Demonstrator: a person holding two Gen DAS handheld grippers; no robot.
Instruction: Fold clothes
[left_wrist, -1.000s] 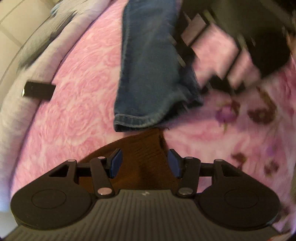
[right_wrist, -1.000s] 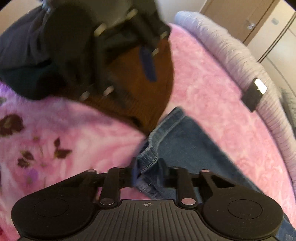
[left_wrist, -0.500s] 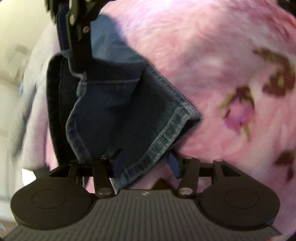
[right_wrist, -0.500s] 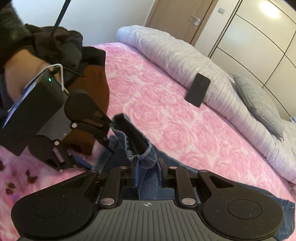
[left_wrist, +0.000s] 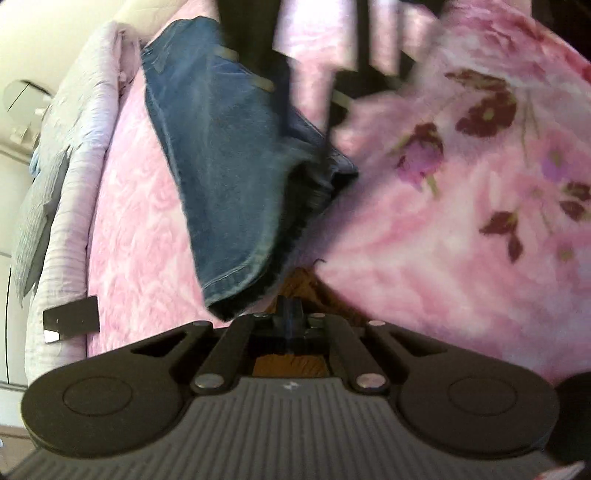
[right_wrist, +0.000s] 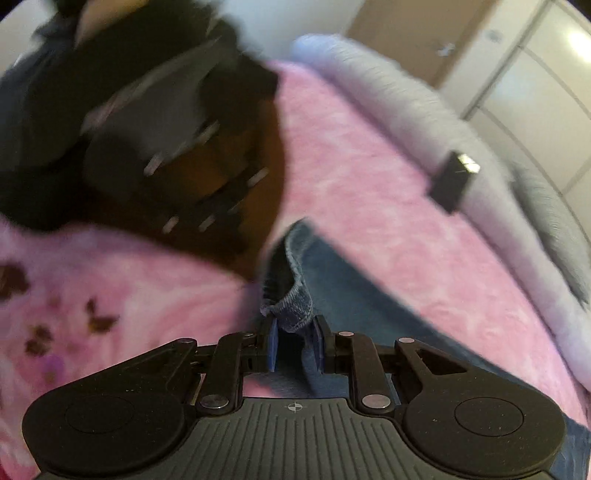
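Note:
A pair of blue jeans (left_wrist: 221, 155) lies stretched across the pink bedspread (left_wrist: 424, 229), one hem end near my left gripper (left_wrist: 290, 317). The left gripper's jaws are closed together just below that hem, over a brown knitted garment (left_wrist: 295, 284); I see no denim between them. In the right wrist view my right gripper (right_wrist: 295, 343) is shut on the jeans' hem (right_wrist: 295, 299), and the leg (right_wrist: 354, 291) runs off to the right. The left gripper shows there as a dark blur (right_wrist: 166, 147) over the brown garment (right_wrist: 266, 192).
A grey-lilac rolled blanket (right_wrist: 424, 122) lines the bed's far edge, with a small black device (right_wrist: 452, 181) on it. It also shows in the left wrist view (left_wrist: 70, 317). Wardrobe doors (right_wrist: 524, 74) stand behind. Dark clothes (right_wrist: 33, 110) are piled at the upper left.
The left gripper has closed and pulled back from the denim hem to the brown garment. The right gripper has come down toward the bed, still holding the hem. Both views are blurred by motion.

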